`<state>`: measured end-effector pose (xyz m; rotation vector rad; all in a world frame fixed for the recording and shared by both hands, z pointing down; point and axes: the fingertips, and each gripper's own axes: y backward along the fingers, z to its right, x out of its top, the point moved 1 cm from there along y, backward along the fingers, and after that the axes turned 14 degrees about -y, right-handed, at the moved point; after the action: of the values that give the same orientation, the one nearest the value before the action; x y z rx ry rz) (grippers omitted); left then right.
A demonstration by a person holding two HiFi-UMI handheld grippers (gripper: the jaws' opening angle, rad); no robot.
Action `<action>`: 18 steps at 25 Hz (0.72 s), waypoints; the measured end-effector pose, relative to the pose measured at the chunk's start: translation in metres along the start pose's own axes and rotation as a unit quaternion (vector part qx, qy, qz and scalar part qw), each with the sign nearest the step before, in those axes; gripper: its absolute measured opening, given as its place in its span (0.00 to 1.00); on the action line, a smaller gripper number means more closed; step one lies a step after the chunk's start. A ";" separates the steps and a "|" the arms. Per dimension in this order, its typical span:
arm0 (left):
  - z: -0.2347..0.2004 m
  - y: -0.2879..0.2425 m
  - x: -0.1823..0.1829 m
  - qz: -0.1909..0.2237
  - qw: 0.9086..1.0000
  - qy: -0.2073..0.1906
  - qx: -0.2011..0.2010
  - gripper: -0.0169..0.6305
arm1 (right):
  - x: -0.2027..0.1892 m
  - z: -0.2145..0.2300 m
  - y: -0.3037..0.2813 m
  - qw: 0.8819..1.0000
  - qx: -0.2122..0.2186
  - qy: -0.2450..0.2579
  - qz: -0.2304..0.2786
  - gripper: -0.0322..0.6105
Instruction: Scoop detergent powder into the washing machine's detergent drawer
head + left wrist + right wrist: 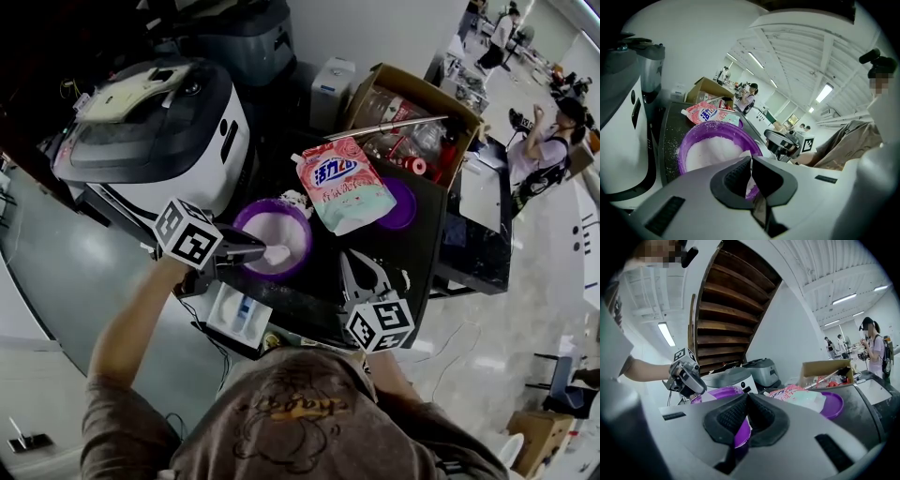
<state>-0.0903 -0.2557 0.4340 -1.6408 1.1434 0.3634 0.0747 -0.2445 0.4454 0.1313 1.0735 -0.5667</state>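
Since the powder sits in the purple bowl, the left gripper reaches over the bowl's near rim, jaws clamped on a thin white scoop whose cup lies on the powder, likely mid-scoop; the right gripper hangs right of the bowl, jaws together on nothing, probably parked clear of the scooping; detergent bag lies flat just beyond the bowl; washing machine stands left of the bowl; white tray just on the person's side of the bowl, possibly the drawer, can't confirm; only the head view shows tray and scoop cup; left gripper view adds loose grains beside the bowl and the handle pinched edge-on; right gripper view shows its own pads meeting.
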 end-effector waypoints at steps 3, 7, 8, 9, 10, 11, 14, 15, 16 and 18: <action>-0.002 0.003 0.002 0.034 0.999 0.014 0.016 0.06 | -0.001 -0.002 0.000 1.000 0.003 0.002 -0.002 0.05; -0.002 0.009 0.009 0.091 0.994 0.037 0.038 0.06 | -0.002 -0.004 0.000 1.000 0.004 0.003 -0.004 0.05; -0.002 0.010 0.011 0.105 0.993 0.043 0.041 0.06 | -0.002 -0.005 0.000 1.000 0.005 0.003 -0.005 0.05; -0.002 0.011 0.012 0.119 0.991 0.050 0.045 0.06 | -0.002 -0.006 0.000 1.000 0.007 0.004 -0.005 0.05; -0.002 0.012 0.013 0.132 0.988 0.056 0.048 0.06 | -0.002 -0.007 0.000 1.000 0.008 0.004 -0.006 0.05; -0.002 0.014 0.014 0.144 0.986 0.062 0.053 0.06 | -0.003 -0.008 -0.001 1.000 0.008 0.004 -0.006 0.05; -0.003 0.020 0.013 0.177 0.978 0.076 0.075 0.06 | -0.005 -0.009 -0.001 1.000 0.011 0.006 -0.009 0.05; -0.003 0.022 0.013 0.189 0.975 0.083 0.080 0.06 | -0.005 -0.010 -0.001 1.000 0.012 0.006 -0.010 0.05; -0.003 0.024 0.013 0.200 0.972 0.090 0.082 0.07 | -0.006 -0.011 -0.001 1.000 0.013 0.007 -0.012 0.05; -0.002 0.029 0.013 0.225 0.965 0.106 0.085 0.06 | -0.007 -0.012 -0.001 1.000 0.015 0.009 -0.015 0.05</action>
<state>-0.1084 -0.2633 0.4087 -1.2816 1.6698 0.3694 0.0619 -0.2379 0.4460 0.1469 1.0852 -0.6090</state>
